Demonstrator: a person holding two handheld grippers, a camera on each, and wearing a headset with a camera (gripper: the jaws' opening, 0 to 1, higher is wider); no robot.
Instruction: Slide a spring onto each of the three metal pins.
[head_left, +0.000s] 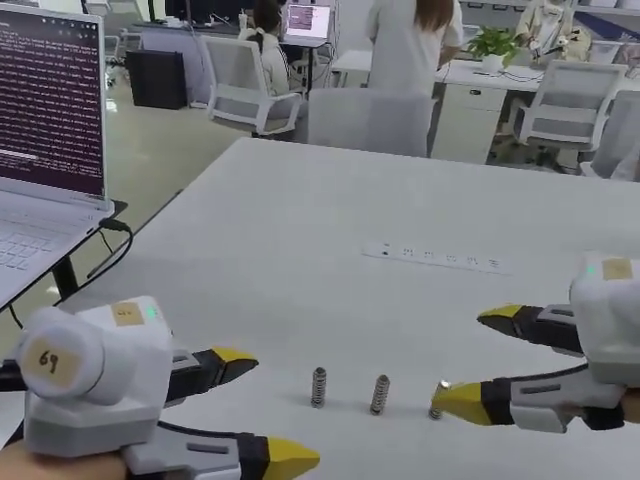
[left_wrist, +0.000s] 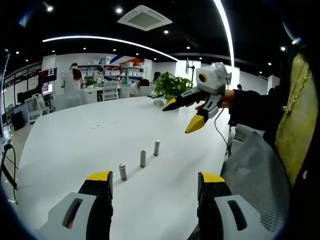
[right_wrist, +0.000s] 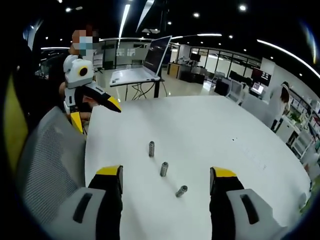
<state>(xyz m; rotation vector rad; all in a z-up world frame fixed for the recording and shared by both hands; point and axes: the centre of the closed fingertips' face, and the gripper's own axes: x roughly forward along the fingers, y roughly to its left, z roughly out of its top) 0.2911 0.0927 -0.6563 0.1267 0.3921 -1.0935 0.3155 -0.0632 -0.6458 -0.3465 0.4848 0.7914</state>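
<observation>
Three short metal pins with springs on them stand in a row on the white table (head_left: 300, 230): a left one (head_left: 318, 386), a middle one (head_left: 380, 393) and a right one (head_left: 437, 402). The right one leans and is partly behind my right gripper's lower jaw. My right gripper (head_left: 462, 358) is open, with nothing between its jaws. My left gripper (head_left: 265, 410) is open at the near left, a short way from the row. The left gripper view has the pins (left_wrist: 142, 158) ahead and the right gripper (left_wrist: 177, 119) beyond. In the right gripper view the nearest pin (right_wrist: 181, 190) looks tilted.
An open laptop (head_left: 40, 110) sits at the table's left edge with a cable (head_left: 110, 255) hanging off it. A white power strip (head_left: 435, 258) lies mid-table. Office chairs (head_left: 245, 85) and people stand beyond the far edge. A mesh chair (left_wrist: 260, 180) is near me.
</observation>
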